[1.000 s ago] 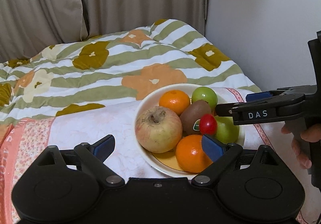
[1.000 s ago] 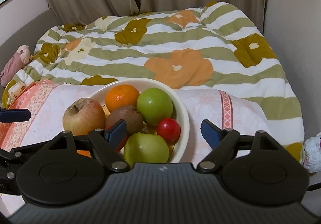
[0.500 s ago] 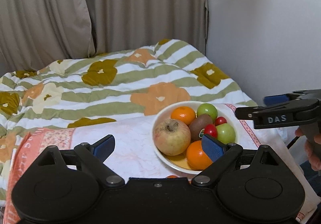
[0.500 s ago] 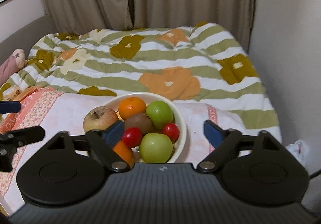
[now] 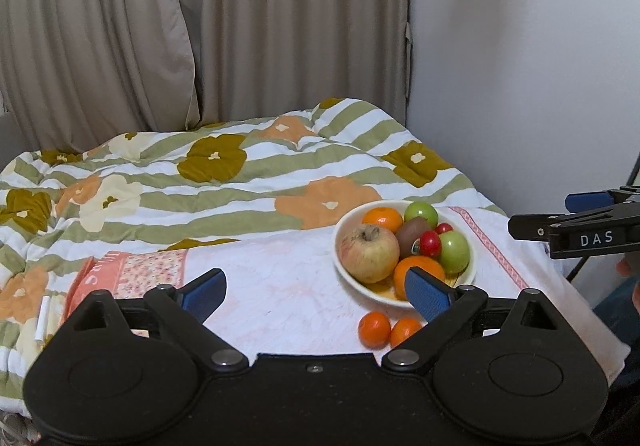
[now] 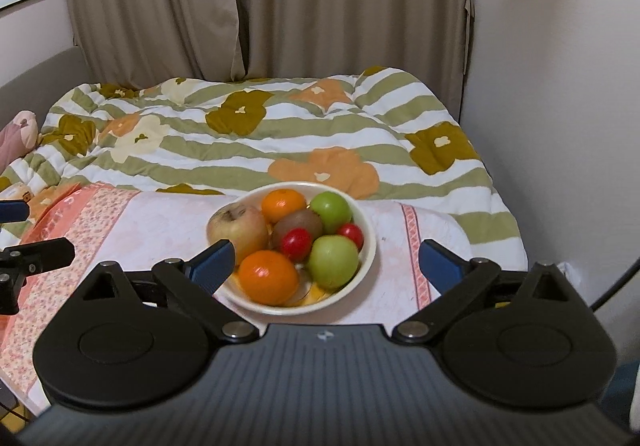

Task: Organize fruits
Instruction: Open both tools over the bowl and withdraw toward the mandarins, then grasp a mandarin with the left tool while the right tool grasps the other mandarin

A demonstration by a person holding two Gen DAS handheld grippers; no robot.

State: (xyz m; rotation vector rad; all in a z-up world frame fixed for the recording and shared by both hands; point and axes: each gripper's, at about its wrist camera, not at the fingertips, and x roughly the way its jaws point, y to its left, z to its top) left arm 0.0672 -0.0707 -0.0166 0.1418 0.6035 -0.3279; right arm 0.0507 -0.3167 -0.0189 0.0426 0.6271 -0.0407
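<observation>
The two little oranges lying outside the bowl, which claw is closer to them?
Left. The left claw hangs just above the little oranges; the right claw sits over the bowl, farther off.

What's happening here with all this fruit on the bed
A person is sorting fruit with a hand-held gripper in each hand. Both the left hand-held gripper and the right hand-held gripper are open and hold nothing. The white bowl on the pink towel holds a large apple, two oranges, two green apples, a kiwi and two small red fruits. Two small oranges lie on the towel beside the bowl.
</observation>
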